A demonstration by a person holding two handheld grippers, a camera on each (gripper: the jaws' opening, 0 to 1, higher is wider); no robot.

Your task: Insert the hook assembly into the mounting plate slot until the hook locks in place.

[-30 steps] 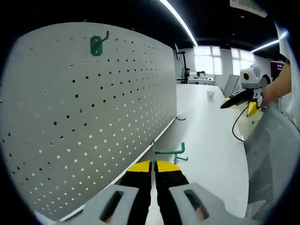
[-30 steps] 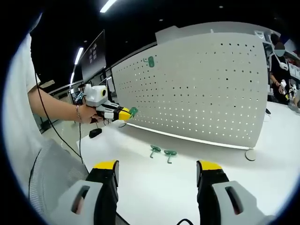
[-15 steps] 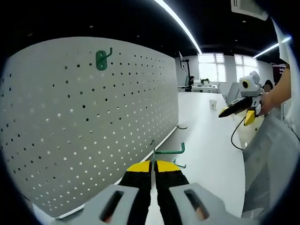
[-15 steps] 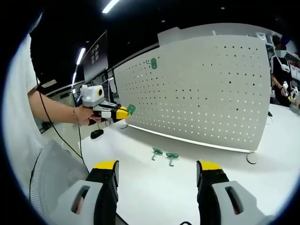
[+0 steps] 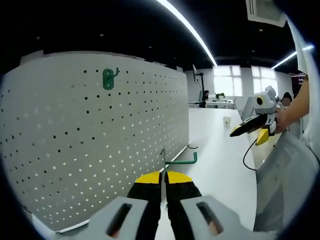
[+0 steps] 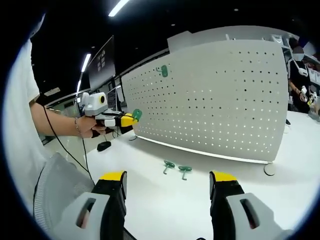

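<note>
My left gripper (image 5: 164, 176) is shut on a green hook assembly (image 5: 176, 159), whose thin stem and upturned tip stick out past the yellow fingertips, held in the air beside the white pegboard mounting plate (image 5: 75, 145). One green hook (image 5: 108, 78) hangs near the plate's top. In the right gripper view the left gripper (image 6: 129, 119) holds the green hook (image 6: 136, 115) off the plate's left end, short of the white pegboard (image 6: 220, 105), where the mounted hook (image 6: 163, 71) shows high up. My right gripper (image 6: 168, 181) stands open above the table, with two loose green hooks (image 6: 176, 168) lying ahead of it.
The white table (image 5: 225, 165) runs along the pegboard's foot. A paper cup (image 5: 227, 121) stands far back. My right gripper (image 5: 247, 127) shows at the right with a black cable hanging from it. A person (image 6: 298, 75) stands beyond the board's right end. A dark item (image 6: 104, 145) lies at the table's left edge.
My left gripper has risen with the hook, which now stands clear of the table; the loose hook seen beneath it has dropped out of sight. The right gripper has held its place.
</note>
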